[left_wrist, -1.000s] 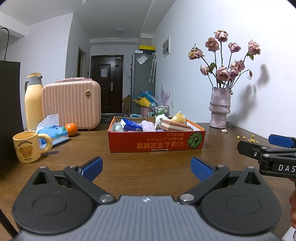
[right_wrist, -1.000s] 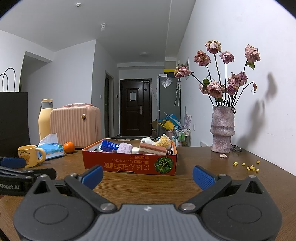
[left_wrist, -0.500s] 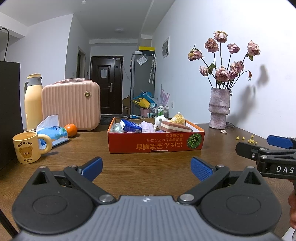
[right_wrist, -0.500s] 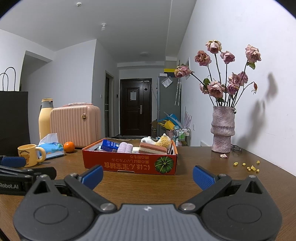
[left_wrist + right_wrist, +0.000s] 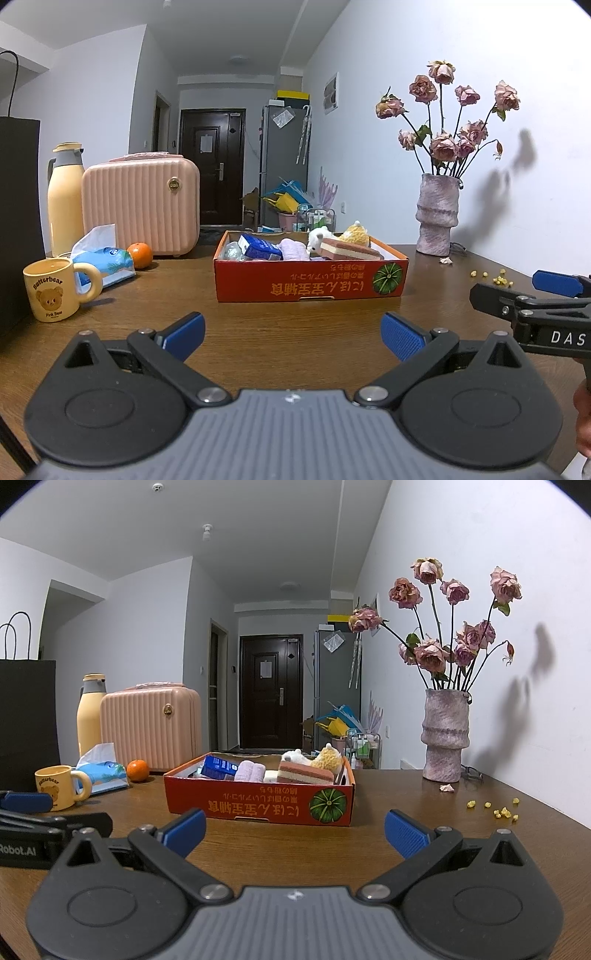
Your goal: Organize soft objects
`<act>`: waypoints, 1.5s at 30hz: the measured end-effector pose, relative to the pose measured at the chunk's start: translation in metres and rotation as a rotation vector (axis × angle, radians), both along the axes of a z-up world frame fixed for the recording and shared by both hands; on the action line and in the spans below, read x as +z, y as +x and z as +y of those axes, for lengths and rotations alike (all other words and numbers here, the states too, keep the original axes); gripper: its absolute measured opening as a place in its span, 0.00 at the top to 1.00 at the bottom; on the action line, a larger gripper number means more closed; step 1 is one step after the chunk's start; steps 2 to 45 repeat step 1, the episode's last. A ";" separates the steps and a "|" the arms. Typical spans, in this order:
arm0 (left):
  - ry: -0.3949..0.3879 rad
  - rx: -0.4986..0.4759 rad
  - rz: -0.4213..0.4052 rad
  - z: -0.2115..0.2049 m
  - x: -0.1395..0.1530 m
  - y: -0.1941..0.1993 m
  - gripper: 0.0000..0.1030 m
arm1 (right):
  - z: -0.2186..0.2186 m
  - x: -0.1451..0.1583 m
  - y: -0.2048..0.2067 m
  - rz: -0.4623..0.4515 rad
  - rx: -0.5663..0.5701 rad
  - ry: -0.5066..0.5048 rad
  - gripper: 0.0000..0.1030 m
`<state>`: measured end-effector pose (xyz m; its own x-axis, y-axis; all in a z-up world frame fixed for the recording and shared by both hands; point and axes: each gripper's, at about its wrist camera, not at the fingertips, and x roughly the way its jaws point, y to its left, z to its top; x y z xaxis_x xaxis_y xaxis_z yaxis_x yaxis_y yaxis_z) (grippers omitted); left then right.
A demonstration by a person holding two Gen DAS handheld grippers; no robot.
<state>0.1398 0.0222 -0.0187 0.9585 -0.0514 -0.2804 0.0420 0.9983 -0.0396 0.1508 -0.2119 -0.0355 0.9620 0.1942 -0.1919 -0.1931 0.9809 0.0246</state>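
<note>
A shallow red cardboard box (image 5: 310,284) (image 5: 258,801) sits mid-table. Inside lie a blue carton (image 5: 258,247) (image 5: 219,766), a lilac rolled cloth (image 5: 291,248) (image 5: 250,771), a white plush (image 5: 317,236) (image 5: 293,756), a layered pink sponge (image 5: 349,250) (image 5: 304,773) and a yellow knitted toy (image 5: 355,233) (image 5: 327,758). My left gripper (image 5: 291,334) hovers open in front of the box, empty. My right gripper (image 5: 293,829) is open too, holding nothing, a little to the right of the left one.
On the left of the wooden table (image 5: 295,325) stand a bear mug (image 5: 55,290), a tissue pack (image 5: 105,260), an orange (image 5: 139,254), a pink case (image 5: 142,206), a yellow flask (image 5: 66,199) and a black bag (image 5: 26,716). A vase of dried roses (image 5: 445,734) and yellow crumbs (image 5: 496,810) sit right.
Both views have barely shifted; the grippers stay open and nothing in the box has moved.
</note>
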 end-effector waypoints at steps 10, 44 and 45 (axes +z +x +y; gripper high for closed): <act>-0.001 0.003 0.002 0.000 0.000 0.001 0.00 | 0.000 -0.001 0.000 0.001 0.000 0.000 0.00; -0.001 0.003 0.002 0.000 0.000 0.001 0.00 | 0.000 -0.001 0.000 0.001 0.000 0.000 0.00; -0.001 0.003 0.002 0.000 0.000 0.001 0.00 | 0.000 -0.001 0.000 0.001 0.000 0.000 0.00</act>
